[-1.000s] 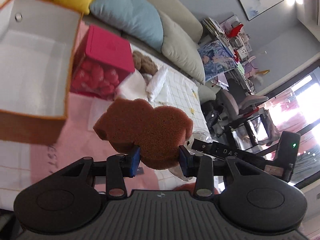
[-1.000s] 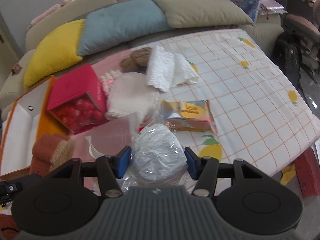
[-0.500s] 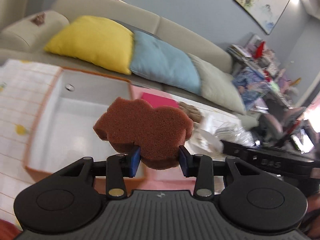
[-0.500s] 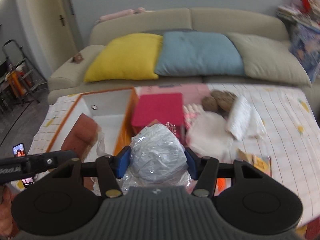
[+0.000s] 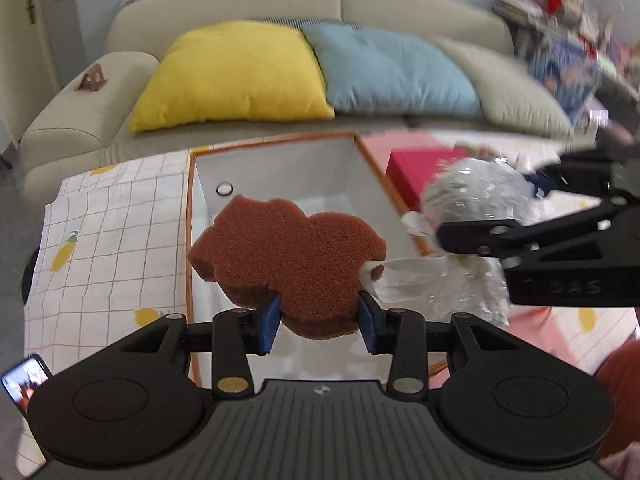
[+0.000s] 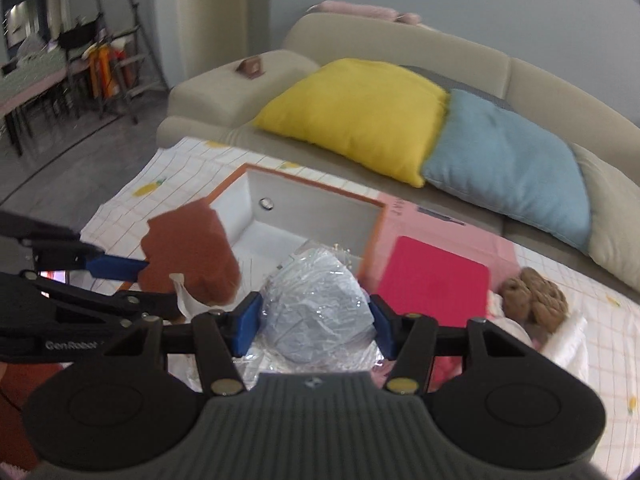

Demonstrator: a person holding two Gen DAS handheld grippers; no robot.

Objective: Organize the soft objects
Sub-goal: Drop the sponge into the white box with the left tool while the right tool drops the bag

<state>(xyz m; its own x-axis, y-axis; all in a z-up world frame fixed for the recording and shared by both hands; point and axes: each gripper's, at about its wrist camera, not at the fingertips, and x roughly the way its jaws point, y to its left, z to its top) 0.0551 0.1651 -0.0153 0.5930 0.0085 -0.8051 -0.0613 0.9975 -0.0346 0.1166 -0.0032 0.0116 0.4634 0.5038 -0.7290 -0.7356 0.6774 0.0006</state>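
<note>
Sponge (image 5: 292, 256), brown and cloud-shaped: you are clamping it between the blue pads of your left gripper (image 5: 319, 318), and it is hanging over the open white-lined box (image 5: 280, 160) with the orange rim. In the left wrist view that box is sitting at 12 o'clock from the sponge, with a round metal fitting on its far wall. Your right gripper (image 6: 316, 324) is squeezing a pale soft bundle wrapped in crinkly clear plastic (image 6: 316, 304); both pads are pressing into the wrap. From the left camera that bundle is floating at 3 o'clock of the sponge, just beside it, near the box's right rim. From the right camera the sponge is showing at 10 o'clock of the bundle, and a red box (image 6: 432, 276) is lying at 2 o'clock, next to the white-lined one. Farther right, a brown knitted item (image 6: 534, 294) is resting on the checked cloth (image 5: 112, 216). Behind everything, a yellow cushion (image 5: 236, 72) and a blue cushion (image 5: 392, 68) are leaning on the beige sofa (image 5: 400, 4).
</note>
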